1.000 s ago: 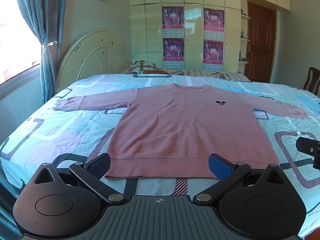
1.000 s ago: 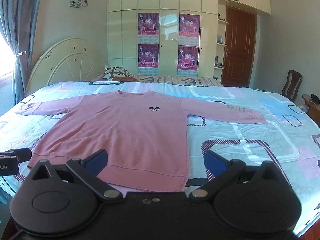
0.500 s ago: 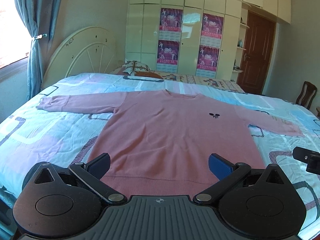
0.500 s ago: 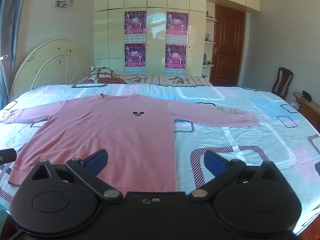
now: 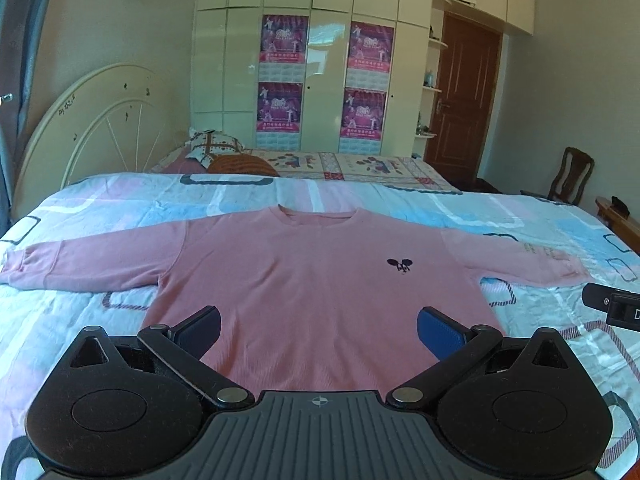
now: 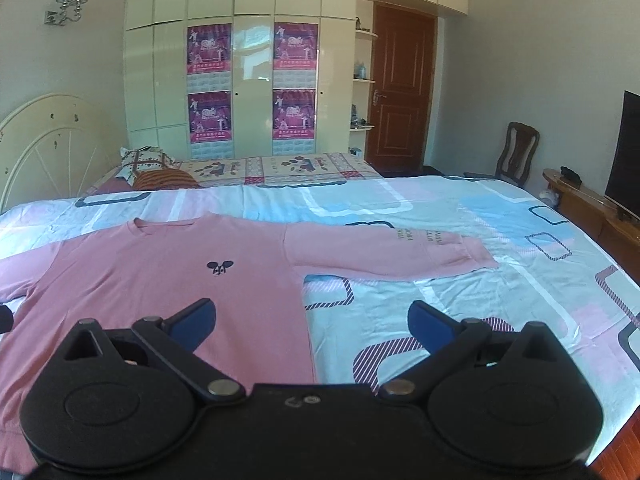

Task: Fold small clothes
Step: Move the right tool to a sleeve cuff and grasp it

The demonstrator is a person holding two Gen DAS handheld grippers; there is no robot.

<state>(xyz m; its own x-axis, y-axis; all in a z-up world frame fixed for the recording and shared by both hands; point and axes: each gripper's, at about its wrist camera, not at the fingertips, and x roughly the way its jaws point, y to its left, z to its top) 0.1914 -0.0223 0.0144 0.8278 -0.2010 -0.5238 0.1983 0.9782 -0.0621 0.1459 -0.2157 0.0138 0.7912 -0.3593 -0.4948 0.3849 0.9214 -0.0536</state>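
One sweater, two grippers, four posters.

One pink sweater (image 5: 320, 280) spread flat ahead of both grippers, two sleeves out sideways. Two grippers: left gripper (image 5: 319, 326) and right gripper (image 6: 311, 322), each with two blue fingers spread wide. Far beyond: four posters (image 6: 209, 48) on one wardrobe (image 6: 248, 68), one brown door (image 6: 402, 88), one chair (image 6: 516, 152), one wall lamp (image 6: 66, 4).

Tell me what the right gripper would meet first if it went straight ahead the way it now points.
Probably the bedspread just beside the pink sweatshirt, near its right side edge. The right gripper is open, with nothing between it and the bed; exact depth is unclear.
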